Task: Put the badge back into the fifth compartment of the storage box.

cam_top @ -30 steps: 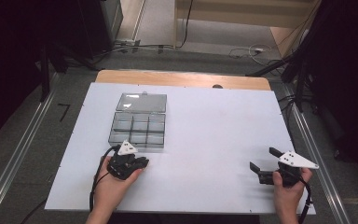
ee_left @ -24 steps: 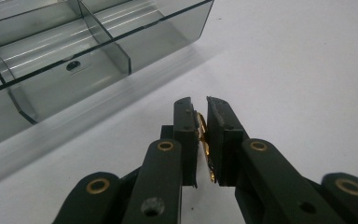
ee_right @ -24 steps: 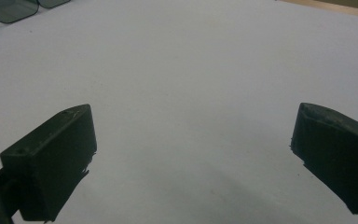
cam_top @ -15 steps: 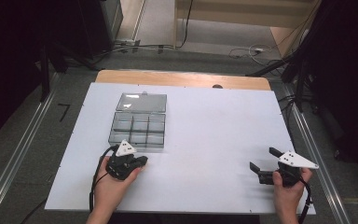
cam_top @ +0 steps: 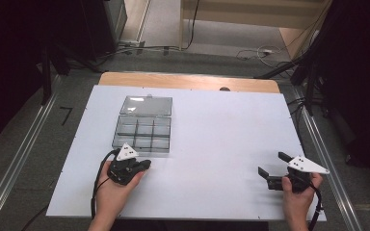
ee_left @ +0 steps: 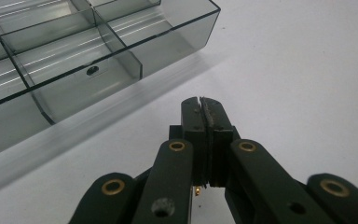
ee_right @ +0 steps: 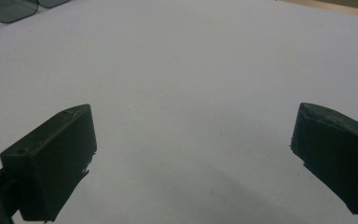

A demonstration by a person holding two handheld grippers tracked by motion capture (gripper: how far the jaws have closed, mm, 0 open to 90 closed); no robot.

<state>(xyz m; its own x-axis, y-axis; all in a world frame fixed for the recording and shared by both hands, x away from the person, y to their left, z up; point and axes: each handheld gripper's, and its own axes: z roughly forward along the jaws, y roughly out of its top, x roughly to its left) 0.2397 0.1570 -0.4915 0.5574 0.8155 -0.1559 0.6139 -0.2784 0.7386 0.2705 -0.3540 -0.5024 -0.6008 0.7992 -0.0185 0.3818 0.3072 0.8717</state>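
I am working at a white table (cam_top: 212,144) whose wooden edge (cam_top: 188,81) is showing at the far side. Grey floor (cam_top: 24,144) is surrounding it, metal rails (cam_top: 24,139) are running along both sides, and cables (cam_top: 265,50) are lying far off.

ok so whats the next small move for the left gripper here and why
Probably ease the left gripper forward to the compartment box: its jaws have just closed on nothing, the box's near wall lies just ahead, its lid is folded back, and the compartments look empty.
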